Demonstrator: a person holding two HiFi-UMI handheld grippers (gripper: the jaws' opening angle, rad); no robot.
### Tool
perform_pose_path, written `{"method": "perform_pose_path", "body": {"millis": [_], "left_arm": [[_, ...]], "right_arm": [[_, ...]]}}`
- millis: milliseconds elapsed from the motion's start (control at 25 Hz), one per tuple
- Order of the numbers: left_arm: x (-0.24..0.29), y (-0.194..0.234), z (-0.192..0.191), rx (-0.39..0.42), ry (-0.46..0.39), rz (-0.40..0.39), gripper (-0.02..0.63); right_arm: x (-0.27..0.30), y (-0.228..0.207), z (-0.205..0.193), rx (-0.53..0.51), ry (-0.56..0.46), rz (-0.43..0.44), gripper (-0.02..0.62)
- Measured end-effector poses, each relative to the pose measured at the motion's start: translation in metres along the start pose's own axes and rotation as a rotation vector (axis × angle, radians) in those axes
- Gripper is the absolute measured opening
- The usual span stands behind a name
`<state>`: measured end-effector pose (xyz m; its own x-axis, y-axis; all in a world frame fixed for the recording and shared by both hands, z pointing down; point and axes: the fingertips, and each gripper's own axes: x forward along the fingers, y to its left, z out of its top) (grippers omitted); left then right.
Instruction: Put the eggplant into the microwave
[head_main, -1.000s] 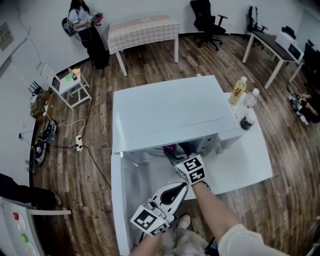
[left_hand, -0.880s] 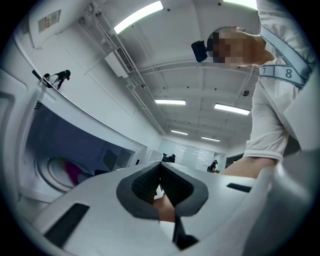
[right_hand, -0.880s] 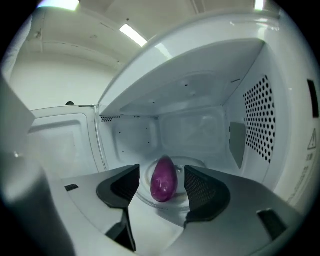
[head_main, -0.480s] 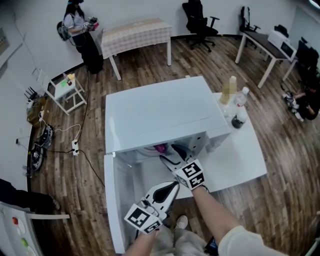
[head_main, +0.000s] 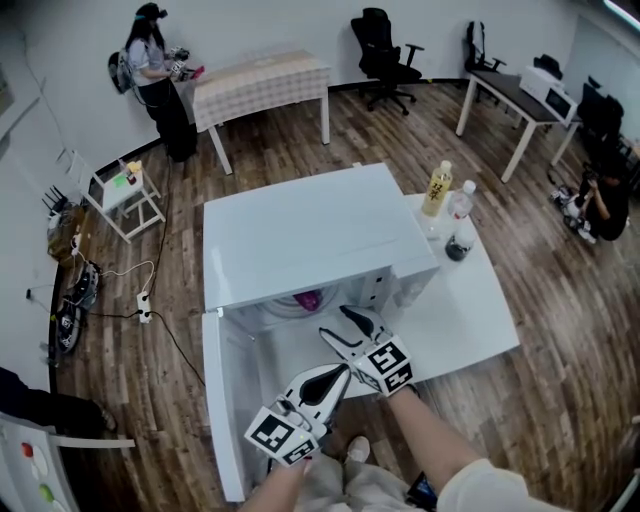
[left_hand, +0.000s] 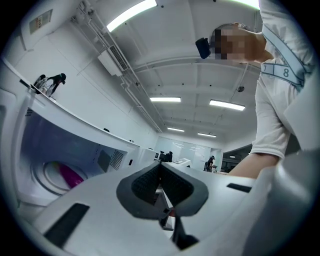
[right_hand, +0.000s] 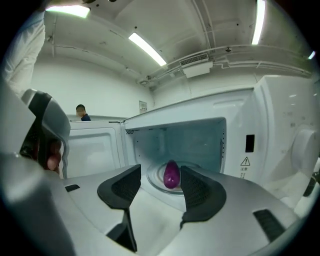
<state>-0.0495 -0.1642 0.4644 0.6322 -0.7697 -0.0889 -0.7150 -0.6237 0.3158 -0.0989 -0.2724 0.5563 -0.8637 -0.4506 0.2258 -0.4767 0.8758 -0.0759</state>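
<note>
Eggplant (right_hand: 171, 175) lies inside microwave (head_main: 300, 235); right tongs (right_hand: 159, 184) apart (empty), left tongs (left_hand: 161, 181) together.

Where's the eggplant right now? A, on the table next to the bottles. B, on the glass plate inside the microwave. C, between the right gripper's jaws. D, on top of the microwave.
B: the eggplant sits on the glass plate inside the open microwave, beyond the right gripper, whose jaws stand apart with nothing between them.

One eggplant (right_hand: 171, 174), one microwave (head_main: 300, 235) and two claws (head_main: 344, 371) (head_main: 336, 322).
</note>
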Motion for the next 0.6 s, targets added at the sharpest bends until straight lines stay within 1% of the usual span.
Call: {"method": "perform_pose_path", "body": {"millis": [120,320,600], "left_arm": [[0.003,-0.007,0.005,0.01,-0.009,-0.012,0.002],[0.005,-0.017,0.016,0.024,-0.02,-0.03,0.002],[0.005,-0.023,0.021,0.038,-0.019,-0.036,0.002]], "right_arm": [[-0.016,0.004,0.01,-0.022,-0.022,-0.001,0.233],[-0.045,0.013,0.025,-0.045,-0.053,-0.008,0.183],[-0.079,0.02,0.044,-0.051,-0.113,-0.019,0.077]]}}
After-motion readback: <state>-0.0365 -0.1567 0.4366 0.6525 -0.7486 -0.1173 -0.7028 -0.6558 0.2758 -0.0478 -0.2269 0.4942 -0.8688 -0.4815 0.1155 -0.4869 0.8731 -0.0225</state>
